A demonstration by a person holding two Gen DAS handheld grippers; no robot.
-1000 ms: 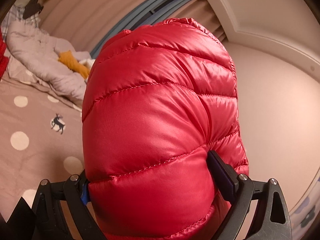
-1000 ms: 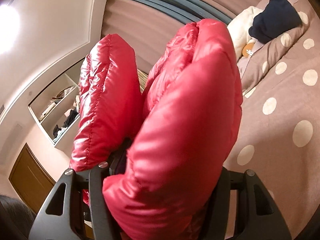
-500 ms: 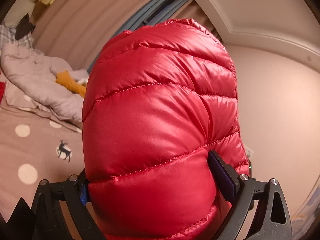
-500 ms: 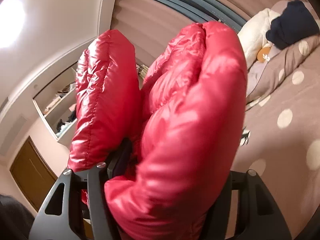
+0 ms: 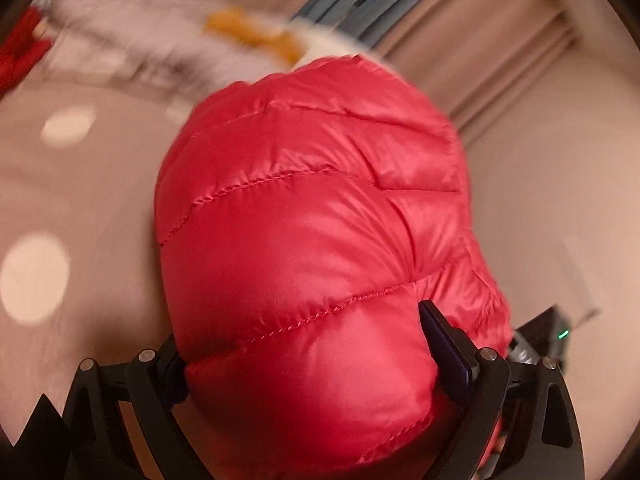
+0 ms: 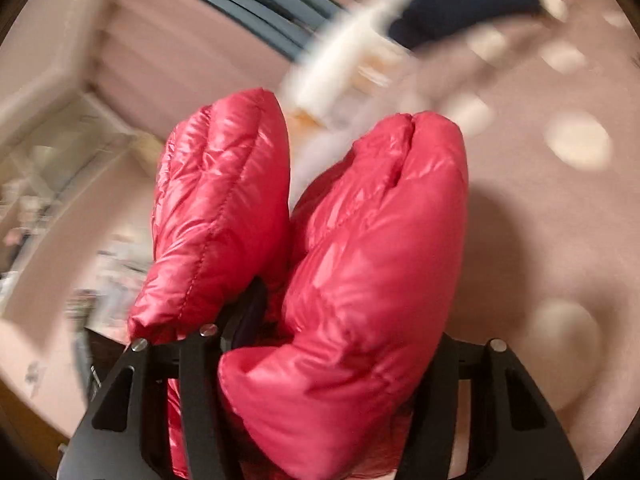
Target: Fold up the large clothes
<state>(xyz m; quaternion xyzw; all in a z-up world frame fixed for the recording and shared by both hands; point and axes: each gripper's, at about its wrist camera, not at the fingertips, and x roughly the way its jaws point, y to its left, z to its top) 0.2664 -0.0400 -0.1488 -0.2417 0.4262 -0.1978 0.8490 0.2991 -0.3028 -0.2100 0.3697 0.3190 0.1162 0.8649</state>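
A shiny red quilted down jacket (image 5: 312, 208) fills the left wrist view, bulging up between the black fingers of my left gripper (image 5: 304, 340), which is shut on it. In the right wrist view the same red jacket (image 6: 380, 240) stands in two puffy folds. My right gripper (image 6: 344, 332) clamps the larger fold, its jaws closing on the padding, and the smaller fold (image 6: 224, 200) hangs over the left finger. Both grippers point down toward the bed. The rest of the jacket is hidden below the frames.
A pinkish-brown bedspread with pale dots (image 5: 60, 200) lies under both grippers. At its far end are a grey blanket (image 5: 140, 40), an orange item (image 5: 256, 36), a white cushion (image 6: 340, 60) and a dark navy item (image 6: 460, 0). Shelving (image 6: 48, 168) stands left; curtains (image 5: 500, 60) hang behind.
Both grippers have dropped and tipped downward with the jacket still held. The ceiling has left view and the bedspread now fills the background, blurred by motion.
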